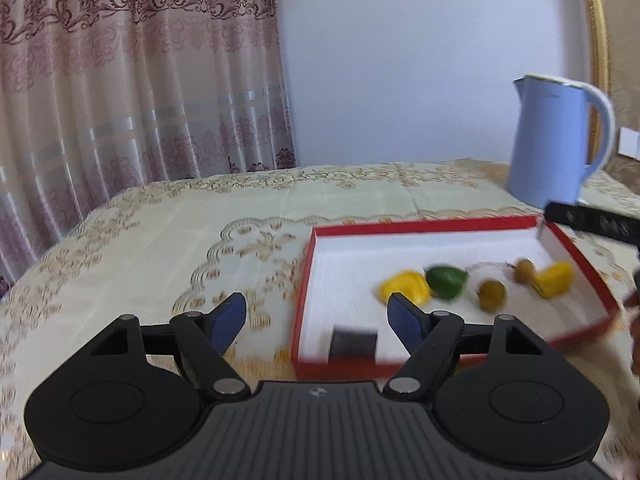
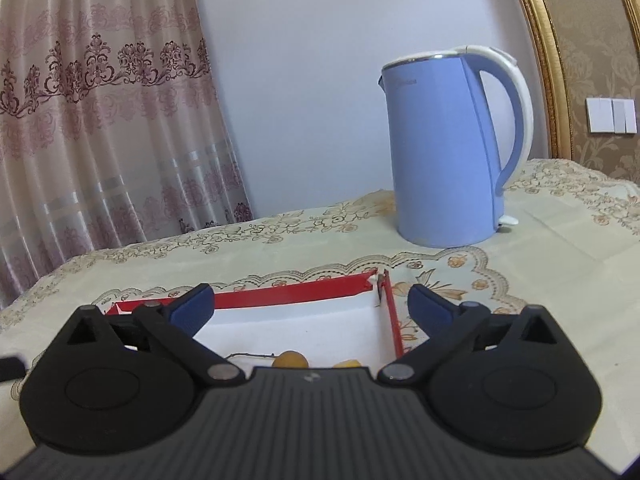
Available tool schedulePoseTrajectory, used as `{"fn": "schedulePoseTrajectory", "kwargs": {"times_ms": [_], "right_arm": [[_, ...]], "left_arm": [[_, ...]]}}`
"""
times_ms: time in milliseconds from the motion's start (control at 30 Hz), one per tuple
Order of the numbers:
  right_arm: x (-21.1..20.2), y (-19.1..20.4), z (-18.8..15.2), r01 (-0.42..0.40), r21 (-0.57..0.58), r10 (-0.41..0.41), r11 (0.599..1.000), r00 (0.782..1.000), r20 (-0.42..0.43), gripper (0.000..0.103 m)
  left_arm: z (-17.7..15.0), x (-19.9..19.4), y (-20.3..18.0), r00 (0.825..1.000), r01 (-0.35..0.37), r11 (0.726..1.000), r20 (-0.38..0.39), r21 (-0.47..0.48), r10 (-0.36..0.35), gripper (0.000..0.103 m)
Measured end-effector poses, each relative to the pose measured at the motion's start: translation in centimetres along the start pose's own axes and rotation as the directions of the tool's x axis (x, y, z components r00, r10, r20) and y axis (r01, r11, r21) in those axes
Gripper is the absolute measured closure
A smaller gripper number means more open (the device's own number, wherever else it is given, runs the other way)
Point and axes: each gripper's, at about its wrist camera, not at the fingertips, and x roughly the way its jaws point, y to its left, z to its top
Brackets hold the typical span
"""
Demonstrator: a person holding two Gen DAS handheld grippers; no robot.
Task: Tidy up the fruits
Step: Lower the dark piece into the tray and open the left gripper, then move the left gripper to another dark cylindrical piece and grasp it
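Red tray (image 1: pixel 424 227), white-lined, set on the embroidered tablecloth (image 1: pixel 168 232). Blue kettle (image 2: pixel 448 152) stood beyond it, at about 1 o'clock from the tray in the right wrist view, apart from the rim.

Progress: five fruits are seen lying inside the tray, so the gathering is judged largely done. No fruit is seen loose on the cloth in either view; what lies beneath or behind the grippers cannot be told. Whether sorting by kind is wanted is not settled by the task line.

Count, left wrist view (blurred):
- yellow fruit: two — one (image 1: pixel 406 289) at the left end of the row, one (image 1: pixel 554 280) at the right end, near the 3 o'clock wall.
- green fruit (image 1: pixel 446 282): one, touching the left yellow one.
- small brown round fruit: two (image 1: pixel 492 295) (image 1: pixel 525 270), the further one with a thin stem.
- dark small block (image 1: pixel 354 342) at the tray's 6 o'clock wall: one, identity unclear.

Left gripper (image 1: pixel 316 316): jaws well apart, nothing between the pads; held over the tray's near left corner. Right gripper (image 2: pixel 310 308): spread to its widest, nothing held, poised over the tray's near right part; one brown fruit and a yellow edge are just glimpsed under it.
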Motion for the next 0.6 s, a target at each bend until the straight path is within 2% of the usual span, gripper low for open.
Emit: {"fn": "schedulePoseTrajectory", "kwargs": {"times_ms": [67, 200, 300, 400, 600], "right_arm": [[-1.7, 0.2, 0.2, -0.016, 0.005, 0.016, 1.0, 1.0, 0.019, 0.0], [-5.6, 0.8, -0.4, -0.044, 0.002, 0.044, 0.999, 0.997, 0.062, 0.0], [-7.7, 0.9, -1.7, -0.031, 0.024, 0.029, 0.999, 0.995, 0.1, 0.0], [-7.8, 0.7, -2.6, -0.044, 0.04, 0.039, 0.998, 0.993, 0.111, 0.0], [-5.9, -0.6, -3.9, -0.042, 0.108, 0.038, 0.993, 0.998, 0.046, 0.0]], "left_arm": [[-1.3, -1.4, -0.2, 1.0, 0.018, 1.0, 0.017, 0.017, -0.019, 0.025], [-3.5, -2.5, -2.0, 0.999, 0.04, 0.996, 0.003, 0.084, -0.04, 0.025], [-4.7, -2.8, -3.8, 1.0, 0.025, 0.991, 0.007, 0.132, -0.026, 0.025], [-5.4, -2.6, -5.1, 1.0, 0.019, 0.988, -0.001, 0.153, -0.019, 0.023], [-6.3, -2.2, -7.1, 0.997, 0.066, 0.981, -0.04, 0.183, -0.06, 0.023]]}}
